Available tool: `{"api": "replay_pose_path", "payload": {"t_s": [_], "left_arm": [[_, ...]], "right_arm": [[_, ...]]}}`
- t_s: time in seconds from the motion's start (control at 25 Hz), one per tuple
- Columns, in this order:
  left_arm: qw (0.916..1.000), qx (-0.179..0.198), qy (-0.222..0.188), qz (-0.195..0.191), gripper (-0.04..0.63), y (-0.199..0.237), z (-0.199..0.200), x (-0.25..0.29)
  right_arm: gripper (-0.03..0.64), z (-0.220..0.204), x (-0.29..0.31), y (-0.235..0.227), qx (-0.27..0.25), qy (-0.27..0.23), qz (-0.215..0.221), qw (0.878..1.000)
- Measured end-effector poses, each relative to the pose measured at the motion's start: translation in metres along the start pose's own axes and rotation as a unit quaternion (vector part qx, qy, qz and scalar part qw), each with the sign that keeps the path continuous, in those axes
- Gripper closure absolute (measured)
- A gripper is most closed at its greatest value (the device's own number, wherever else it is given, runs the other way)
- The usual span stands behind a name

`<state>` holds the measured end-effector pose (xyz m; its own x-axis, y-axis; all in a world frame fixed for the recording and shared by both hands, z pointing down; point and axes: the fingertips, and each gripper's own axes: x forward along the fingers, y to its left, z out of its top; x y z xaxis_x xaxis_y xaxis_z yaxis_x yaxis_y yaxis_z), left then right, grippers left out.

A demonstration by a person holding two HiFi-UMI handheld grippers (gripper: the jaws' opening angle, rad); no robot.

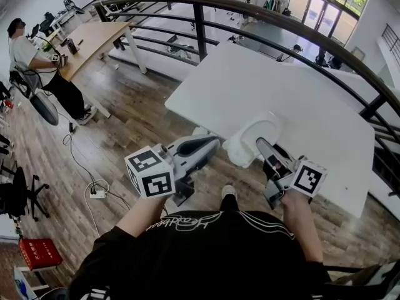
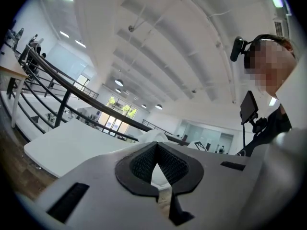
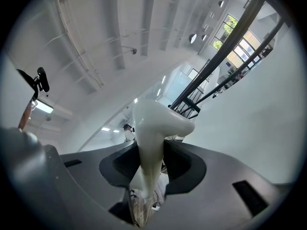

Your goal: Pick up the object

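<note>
The right gripper pinches the glossy white bowl-like object by one thin wall, at the near edge of the white table. The left gripper waits beside it, its jaws together on nothing. Such a narrow hold on a smooth wall may let the object pivot or slip, and it could fall past that edge.
</note>
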<state>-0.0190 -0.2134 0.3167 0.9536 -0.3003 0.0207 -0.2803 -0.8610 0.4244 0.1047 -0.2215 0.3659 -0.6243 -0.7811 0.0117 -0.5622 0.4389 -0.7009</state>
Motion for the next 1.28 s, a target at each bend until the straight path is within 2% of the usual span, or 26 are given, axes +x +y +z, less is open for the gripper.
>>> {"api": "replay_pose_path", "payload": {"t_s": [0.6,1.28], "left_arm": [[0.9999,-0.004,-0.014,-0.01,0.589,-0.005,0.013,0.006],[0.9998,-0.009,-0.01,-0.016,0.589,-0.002,0.01,0.013]], "right_arm": [[0.482,0.008,-0.003,0.004,-0.02,0.001,0.001,1.0],[0.482,0.009,0.0,0.002,-0.017,0.004,0.007,1.0]]}}
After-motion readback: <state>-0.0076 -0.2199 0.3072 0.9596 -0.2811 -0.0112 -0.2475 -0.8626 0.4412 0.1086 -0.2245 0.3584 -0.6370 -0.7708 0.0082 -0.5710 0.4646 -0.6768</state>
